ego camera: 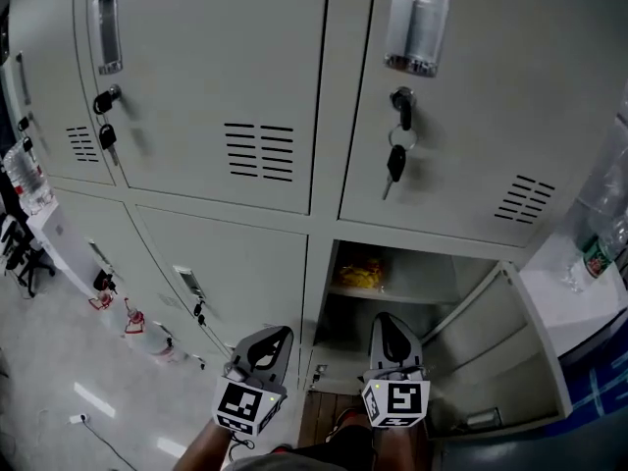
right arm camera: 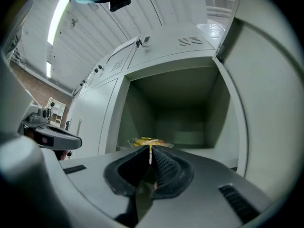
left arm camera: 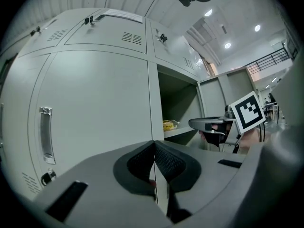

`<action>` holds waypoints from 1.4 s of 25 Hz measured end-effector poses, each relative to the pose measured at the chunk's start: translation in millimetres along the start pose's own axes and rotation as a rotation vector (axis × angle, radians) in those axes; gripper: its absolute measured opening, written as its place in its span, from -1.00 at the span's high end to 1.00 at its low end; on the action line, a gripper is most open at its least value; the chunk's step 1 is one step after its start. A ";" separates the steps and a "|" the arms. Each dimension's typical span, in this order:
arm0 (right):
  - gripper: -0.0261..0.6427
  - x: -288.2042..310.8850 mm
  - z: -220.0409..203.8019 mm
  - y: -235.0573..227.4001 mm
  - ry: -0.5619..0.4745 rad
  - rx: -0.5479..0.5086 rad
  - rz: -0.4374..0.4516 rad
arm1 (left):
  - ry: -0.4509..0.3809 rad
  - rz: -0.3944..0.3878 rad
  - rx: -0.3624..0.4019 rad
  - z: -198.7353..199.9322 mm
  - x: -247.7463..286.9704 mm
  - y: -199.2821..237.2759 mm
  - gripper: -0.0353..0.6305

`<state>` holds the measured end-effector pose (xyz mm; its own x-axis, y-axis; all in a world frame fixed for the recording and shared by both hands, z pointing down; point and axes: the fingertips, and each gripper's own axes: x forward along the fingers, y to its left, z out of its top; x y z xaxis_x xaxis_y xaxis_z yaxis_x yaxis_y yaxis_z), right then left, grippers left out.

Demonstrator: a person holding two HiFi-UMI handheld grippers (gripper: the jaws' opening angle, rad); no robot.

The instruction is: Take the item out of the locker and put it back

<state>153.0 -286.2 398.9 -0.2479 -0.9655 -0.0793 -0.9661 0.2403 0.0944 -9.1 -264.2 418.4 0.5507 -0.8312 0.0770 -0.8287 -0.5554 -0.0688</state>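
The right gripper (ego camera: 385, 322), its jaws pressed together on nothing, points into the open locker compartment (ego camera: 461, 285). The yellow snack packet (right arm camera: 145, 141) lies straight ahead of its tips near the shelf's front, with bare shelf to the packet's right and the swung-out door (ego camera: 494, 344) on that side. The left gripper (ego camera: 279, 336), likewise closed and empty, faces the edge of the closed locker door (ego camera: 231, 263) just left of the opening; the packet's print is too small to read.
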 end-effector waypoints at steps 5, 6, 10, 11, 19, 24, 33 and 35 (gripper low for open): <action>0.57 23.3 -0.2 -3.8 0.004 0.014 0.055 | 0.006 0.043 -0.006 -2.0 6.2 5.0 0.82; 0.52 28.5 -1.7 -3.9 0.013 0.017 0.070 | 0.008 0.049 -0.005 -2.1 6.9 5.5 0.82; 0.38 44.0 -3.9 -7.5 0.027 0.029 0.090 | 0.019 0.075 0.000 -2.7 7.0 7.7 0.82; 0.36 47.0 -4.0 -7.9 0.027 0.029 0.094 | 0.020 0.082 -0.002 -3.3 6.8 8.8 0.82; 0.41 60.3 -6.3 -10.6 0.029 0.028 0.095 | 0.024 0.116 -0.009 -6.8 6.4 18.1 0.82; 0.74 59.6 -9.4 -15.0 0.041 0.024 0.062 | 0.024 0.120 -0.012 -7.6 6.0 20.5 0.82; 0.86 61.9 -10.3 -18.8 0.056 0.003 0.039 | 0.020 0.124 -0.010 -7.0 5.8 22.6 0.82; 0.87 62.4 -10.0 -19.7 0.055 0.007 0.038 | 0.019 0.127 -0.009 -6.6 5.5 23.9 0.82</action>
<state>157.2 -352.2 401.9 -0.2806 -0.9596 -0.0215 -0.9565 0.2777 0.0895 -26.6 -281.8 423.8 0.4390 -0.8943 0.0868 -0.8928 -0.4450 -0.0703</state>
